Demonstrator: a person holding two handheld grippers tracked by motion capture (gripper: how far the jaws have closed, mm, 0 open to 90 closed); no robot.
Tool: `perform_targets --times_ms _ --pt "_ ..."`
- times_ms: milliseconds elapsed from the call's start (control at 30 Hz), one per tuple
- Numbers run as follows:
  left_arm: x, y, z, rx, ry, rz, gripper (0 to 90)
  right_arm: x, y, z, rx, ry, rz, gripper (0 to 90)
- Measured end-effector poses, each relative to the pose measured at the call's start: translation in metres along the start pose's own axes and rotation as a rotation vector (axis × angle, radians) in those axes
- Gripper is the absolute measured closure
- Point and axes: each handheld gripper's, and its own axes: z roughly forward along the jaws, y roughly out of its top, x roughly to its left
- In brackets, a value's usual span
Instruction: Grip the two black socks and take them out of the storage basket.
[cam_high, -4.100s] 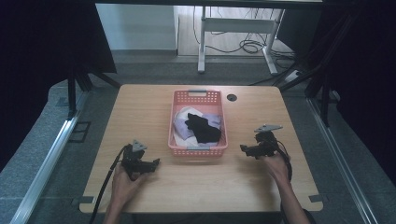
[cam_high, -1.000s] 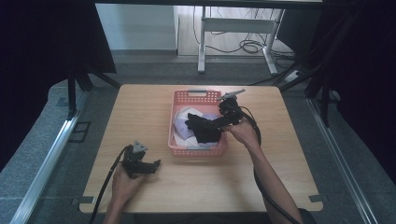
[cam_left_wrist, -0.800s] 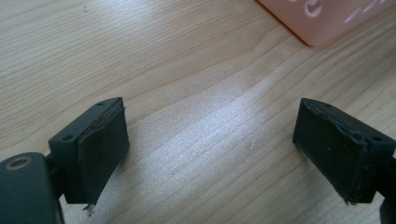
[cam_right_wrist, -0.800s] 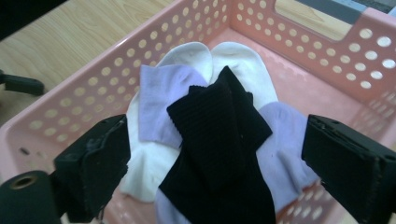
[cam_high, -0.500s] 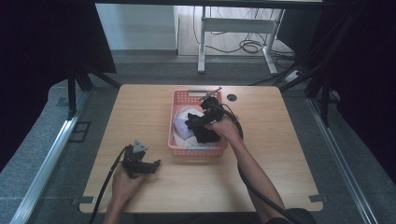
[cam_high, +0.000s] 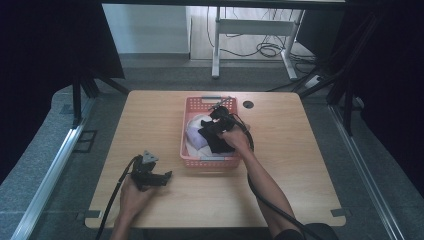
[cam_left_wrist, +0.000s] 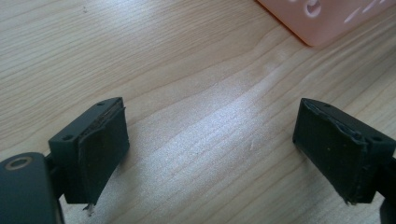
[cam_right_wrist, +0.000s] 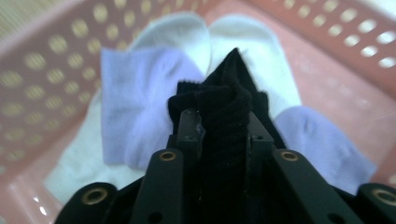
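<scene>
A pink perforated basket (cam_high: 209, 163) stands at the middle of the wooden table and holds white socks (cam_right_wrist: 187, 32), lilac socks (cam_right_wrist: 130, 107) and a black sock (cam_right_wrist: 224, 100). My right gripper (cam_right_wrist: 223, 116) reaches down into the basket (cam_right_wrist: 327, 51). Its jaws have just been closing, and they now pinch a bunched fold of the black sock (cam_high: 216, 140). In the high view the right gripper (cam_high: 210, 126) sits over the basket's middle. My left gripper (cam_high: 165, 176) rests low over the table near the front left, with its jaws wide apart (cam_left_wrist: 212, 140) and only bare wood between them.
A round cable hole (cam_high: 248, 104) lies just right of the basket's far end. The basket's corner (cam_left_wrist: 327, 23) shows ahead of the left gripper. Beyond the table stand a white desk frame (cam_high: 250, 30) and floor cables. Dark curtains flank both sides.
My right gripper moved left and down into the basket, and its jaws closed on the black sock. The left gripper stayed where it was.
</scene>
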Motion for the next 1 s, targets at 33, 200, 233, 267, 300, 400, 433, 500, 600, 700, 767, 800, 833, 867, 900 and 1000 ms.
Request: perform_targets --times_ms 33,200,233,267,300,400,433,500,600,700,767,800,833,867,900,1000 --pt "0.000 0.000 0.000 0.000 0.000 0.000 10.1 -0.001 0.001 -0.004 -0.015 0.011 0.011 76.2" --pt "0.000 0.000 0.000 0.000 0.000 0.000 10.1 0.000 0.006 -0.027 -0.092 0.030 0.020 77.0" --pt "0.000 0.000 0.000 -0.002 -0.001 -0.002 10.1 0.001 0.007 -0.031 -0.101 0.030 0.018 76.9" --pt "0.000 0.000 0.000 -0.002 -0.001 -0.002 10.1 0.002 0.008 -0.035 -0.105 0.036 0.019 76.8" --pt "0.000 0.000 0.000 -0.005 -0.001 -0.005 10.1 0.002 0.009 -0.038 -0.110 0.038 0.018 76.9" --pt "0.000 0.000 0.000 -0.005 -0.001 -0.006 10.1 0.004 0.010 -0.047 -0.127 0.037 0.017 76.9" --pt "0.000 0.000 0.000 -0.005 -0.001 -0.006 10.1 0.004 0.010 -0.050 -0.133 0.036 0.016 77.0" --pt "-0.001 0.000 0.000 -0.006 0.000 -0.007 10.1 0.004 0.010 -0.057 -0.148 0.043 0.013 77.1" --pt "-0.001 0.000 0.000 -0.007 0.000 -0.008 10.1 0.004 0.009 -0.069 -0.175 0.043 0.009 77.1" --pt "0.000 0.000 0.000 -0.003 0.001 -0.004 10.1 0.003 0.007 -0.083 -0.204 0.051 0.006 77.1" --pt "-0.001 0.000 0.000 -0.004 0.001 -0.007 10.1 0.000 0.004 -0.091 -0.216 0.042 0.001 77.2" --pt "0.000 0.000 0.000 -0.003 0.001 -0.005 10.1 -0.001 0.002 -0.095 -0.223 0.045 0.003 77.2" --pt "0.000 0.000 0.000 -0.003 0.002 -0.004 10.1 -0.003 0.001 -0.099 -0.229 0.045 0.005 77.2" --pt "0.000 0.000 0.000 -0.003 0.002 -0.004 10.1 -0.005 -0.001 -0.103 -0.235 0.039 0.006 77.1" --pt "0.000 0.000 0.000 -0.003 0.002 -0.003 10.1 -0.007 -0.003 -0.107 -0.237 0.033 0.009 77.2" --pt "0.000 0.000 0.000 -0.005 0.001 -0.006 10.1 -0.013 -0.010 -0.117 -0.251 0.018 0.021 77.2"
